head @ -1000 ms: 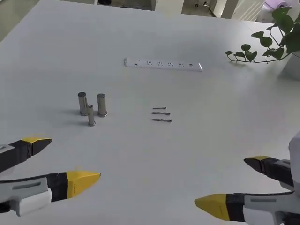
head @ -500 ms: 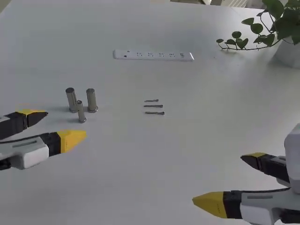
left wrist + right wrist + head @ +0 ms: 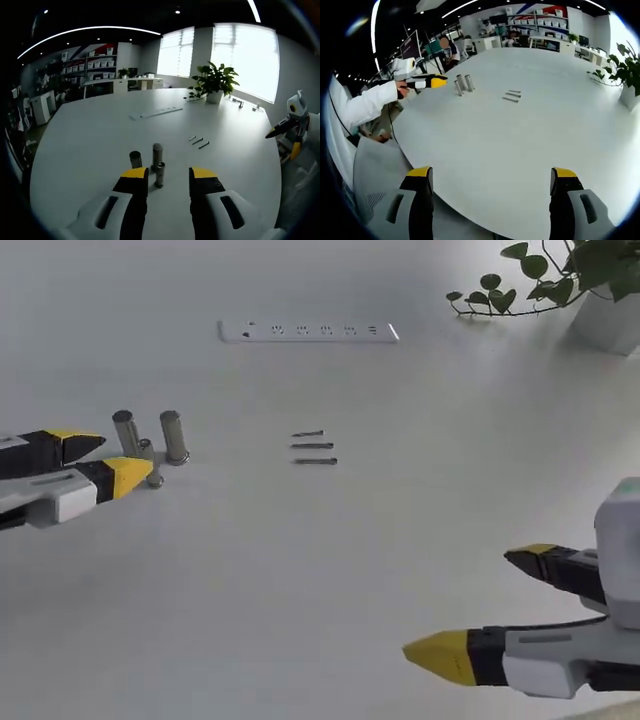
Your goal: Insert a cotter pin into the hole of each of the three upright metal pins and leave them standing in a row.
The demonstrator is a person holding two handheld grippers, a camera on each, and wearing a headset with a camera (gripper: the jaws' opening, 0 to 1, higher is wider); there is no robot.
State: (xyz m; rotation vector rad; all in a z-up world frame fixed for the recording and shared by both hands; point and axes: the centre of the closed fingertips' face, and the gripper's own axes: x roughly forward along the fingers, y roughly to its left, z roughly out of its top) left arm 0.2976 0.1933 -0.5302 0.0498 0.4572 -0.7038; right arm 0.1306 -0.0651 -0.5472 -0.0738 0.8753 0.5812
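Note:
Three upright metal pins point(image 3: 172, 436) stand clustered at the left of the white table point(image 3: 330, 550); the shortest one is partly hidden behind a yellow fingertip. My left gripper point(image 3: 127, 456) is open right at them, and in the left gripper view the short pin point(image 3: 159, 175) stands just ahead of the gap between its jaws point(image 3: 168, 175). Three cotter pins point(image 3: 313, 447) lie in a small stack to the right of the metal pins point(image 3: 198, 141). My right gripper point(image 3: 455, 605) hangs wide open near the front right, holding nothing point(image 3: 491, 175).
A white power strip point(image 3: 308, 332) lies at the back centre. A potted plant point(image 3: 570, 270) trails leaves at the back right corner. In the right gripper view the table's near edge point(image 3: 470, 220) curves just ahead of the jaws, with a person's sleeve point(image 3: 360, 107) to the left.
My left gripper has moved forward up to the metal pins, with its jaws standing closer together. The right gripper has stayed near the front right. The head view has shifted.

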